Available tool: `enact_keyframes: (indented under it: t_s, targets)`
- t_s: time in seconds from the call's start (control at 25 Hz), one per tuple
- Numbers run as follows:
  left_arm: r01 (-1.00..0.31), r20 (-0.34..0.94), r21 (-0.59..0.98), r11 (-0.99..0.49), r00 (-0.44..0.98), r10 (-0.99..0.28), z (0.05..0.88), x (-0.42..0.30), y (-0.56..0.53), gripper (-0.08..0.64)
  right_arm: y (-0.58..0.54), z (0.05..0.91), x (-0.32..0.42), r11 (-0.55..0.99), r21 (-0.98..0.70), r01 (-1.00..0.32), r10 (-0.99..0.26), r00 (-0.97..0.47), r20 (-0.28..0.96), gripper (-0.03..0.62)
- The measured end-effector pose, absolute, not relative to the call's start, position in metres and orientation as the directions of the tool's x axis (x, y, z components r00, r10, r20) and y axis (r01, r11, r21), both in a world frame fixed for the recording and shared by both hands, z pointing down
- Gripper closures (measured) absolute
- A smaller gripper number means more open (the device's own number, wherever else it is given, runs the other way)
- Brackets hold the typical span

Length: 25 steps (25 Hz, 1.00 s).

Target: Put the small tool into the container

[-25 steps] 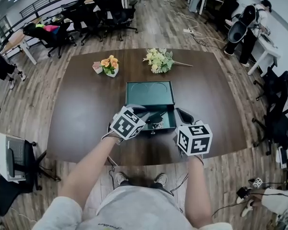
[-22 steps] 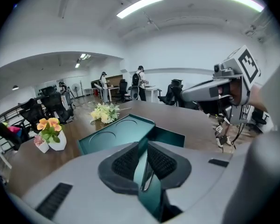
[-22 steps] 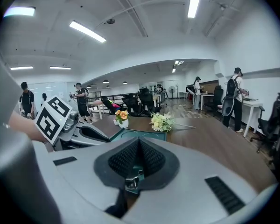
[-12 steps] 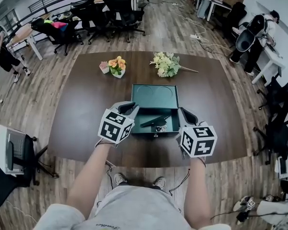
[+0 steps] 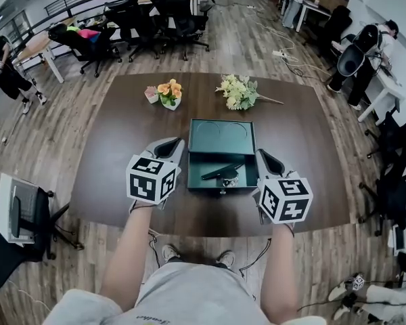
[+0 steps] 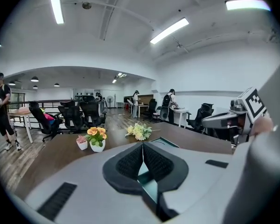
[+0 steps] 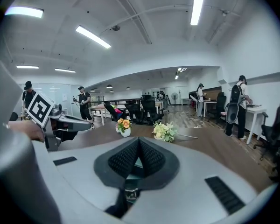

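Note:
An open green metal box (image 5: 195, 162) stands on the dark table, lid back. The small black tool (image 5: 221, 172) lies slantwise on its floor beside some small metal bits. My left gripper (image 5: 170, 144) hovers just left of the box; its jaws are closing, and in the left gripper view the left gripper (image 6: 143, 146) has its pads together with nothing between them. My right gripper (image 5: 266, 156) hovers at the box's right side. In the right gripper view the right gripper (image 7: 139, 141) is shut and empty, with the box (image 7: 130, 170) below it.
A small pot of orange flowers (image 5: 169, 93) and a pale bouquet (image 5: 238, 92) lie behind the box. The table's front edge (image 5: 210, 230) is near my body. Office chairs (image 5: 166, 9) and people stand beyond the table.
My left gripper has drawn back leftward from over the box, and its jaws have come together. The tool now lies in the box. The right gripper has barely moved.

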<state>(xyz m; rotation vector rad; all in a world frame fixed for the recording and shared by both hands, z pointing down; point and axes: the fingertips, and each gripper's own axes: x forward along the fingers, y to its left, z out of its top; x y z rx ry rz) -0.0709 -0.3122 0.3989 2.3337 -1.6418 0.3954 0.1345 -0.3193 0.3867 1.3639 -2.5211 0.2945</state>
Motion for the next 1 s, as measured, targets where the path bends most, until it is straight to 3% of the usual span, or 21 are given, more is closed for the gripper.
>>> enact_keyframes:
  t_s: [1.0]
  targets:
    - [-0.942,0.382,0.044,-0.333,0.324,-0.866,0.405,-0.070,-0.304,0.561,-0.313,0.385,0.131,0.558,-0.040,-0.829,-0.779,-0.540,0.317,0.588]
